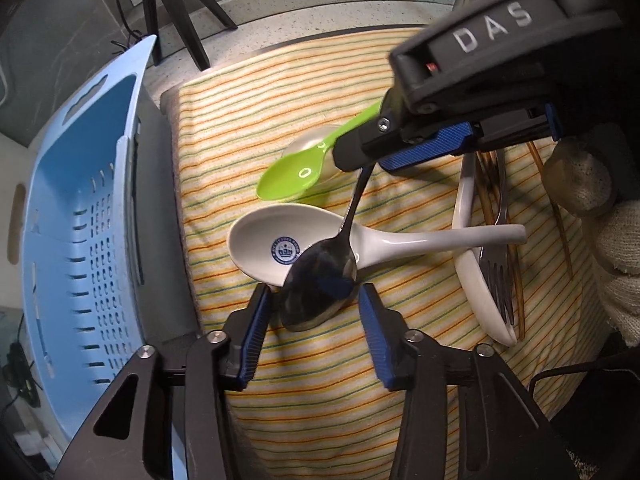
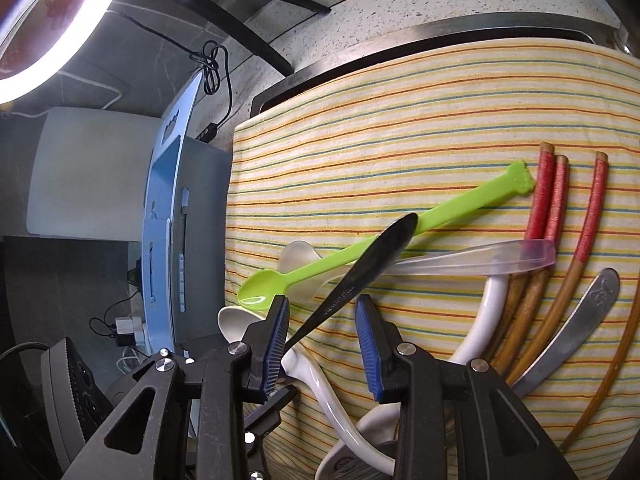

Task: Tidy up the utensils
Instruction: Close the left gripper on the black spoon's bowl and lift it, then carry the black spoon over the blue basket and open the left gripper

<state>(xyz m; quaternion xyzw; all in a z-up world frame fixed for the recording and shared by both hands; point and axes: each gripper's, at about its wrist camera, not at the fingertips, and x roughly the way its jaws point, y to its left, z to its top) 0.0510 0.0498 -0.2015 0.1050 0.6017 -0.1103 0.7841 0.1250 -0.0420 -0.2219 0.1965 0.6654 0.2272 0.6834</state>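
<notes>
Left gripper (image 1: 316,338) aimed steeply down at the striped cloth (image 1: 320,400), near edge of the scene, fingers parted. Between them, untouched by either pad, the bowl of the metal spoon (image 1: 320,284), a narrow gap showing on each side. Bowl resting partly on the white ceramic spoon (image 1: 264,240) with the blue emblem.

Right gripper (image 2: 322,332) reaching in from the far right, tilted down and to the left, a gloved hand (image 1: 600,232) close beside it at the right edge. Fingers partly open; metal spoon's handle slanting up between them, against or just beside the left pad, clear of the right pad. No two-sided squeeze visible.

Farther off, the green plastic spoon (image 1: 288,180) lying across a clear spoon (image 2: 460,258), bowl toward the left. To the right, a second white spoon (image 1: 476,292), a fork (image 1: 498,276) and red-wrapped chopsticks (image 2: 548,184) in a loose heap on the cloth. At the left, just beside the cloth's edge, a blue perforated basket (image 1: 60,240), none of the utensils visible inside.
</notes>
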